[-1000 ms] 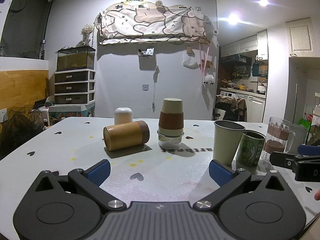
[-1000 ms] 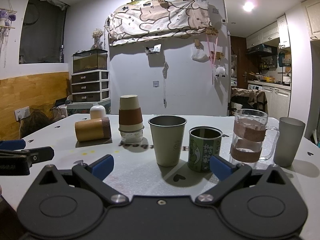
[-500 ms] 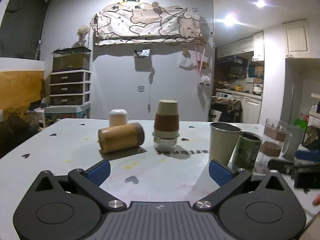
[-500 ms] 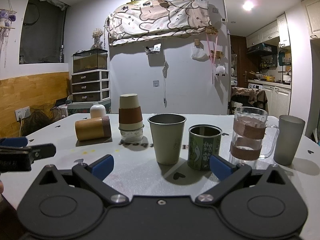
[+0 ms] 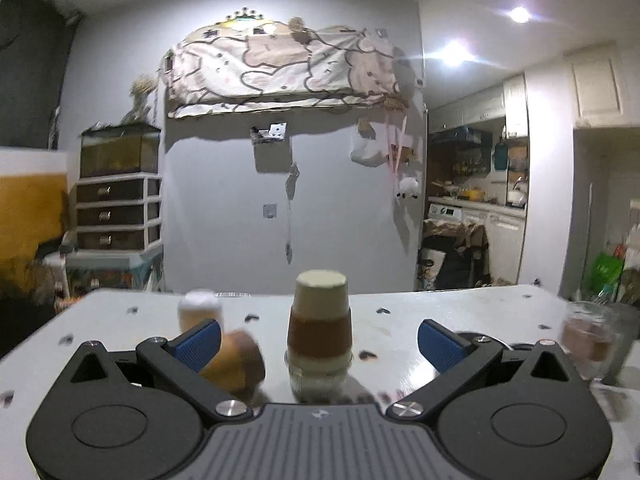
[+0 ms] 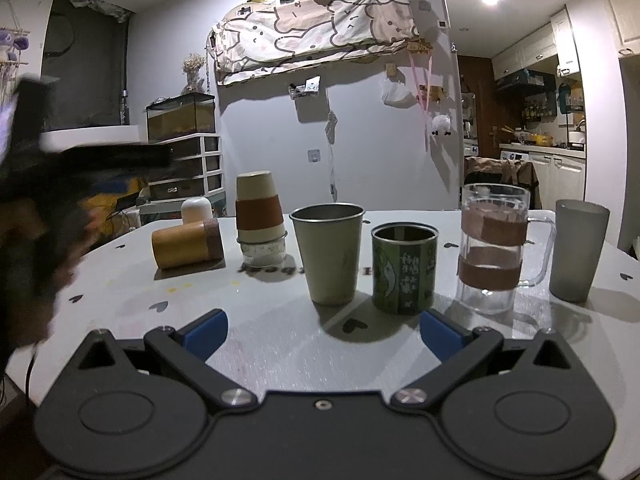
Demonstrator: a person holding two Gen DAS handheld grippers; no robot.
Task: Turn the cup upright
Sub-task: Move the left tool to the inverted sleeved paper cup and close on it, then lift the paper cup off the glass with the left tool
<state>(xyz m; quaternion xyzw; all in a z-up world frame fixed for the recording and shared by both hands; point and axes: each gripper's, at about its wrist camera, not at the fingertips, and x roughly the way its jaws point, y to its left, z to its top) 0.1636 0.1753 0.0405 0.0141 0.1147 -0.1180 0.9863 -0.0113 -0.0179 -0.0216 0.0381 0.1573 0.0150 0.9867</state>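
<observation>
A tan wooden cup (image 6: 187, 243) with a brown band lies on its side on the white table (image 6: 280, 344); it also shows in the left wrist view (image 5: 236, 364), partly behind my left finger. Next to it a paper cup (image 5: 321, 320) with a brown sleeve stands upside down on a small glass; it shows in the right wrist view too (image 6: 258, 210). My left gripper (image 5: 319, 340) is open and empty, close before the paper cup. My right gripper (image 6: 323, 330) is open and empty, near the table's front.
A steel cup (image 6: 328, 254), a green mug (image 6: 404, 268), a glass mug (image 6: 494, 248) with brown bands and a grey tumbler (image 6: 578, 254) stand upright in a row on the right. A small white cup (image 6: 196, 210) stands behind the wooden cup.
My left gripper has moved forward and up toward the paper cup and the wooden cup; its view is blurred. In the right wrist view the left gripper has risen. My right gripper has hardly moved.
</observation>
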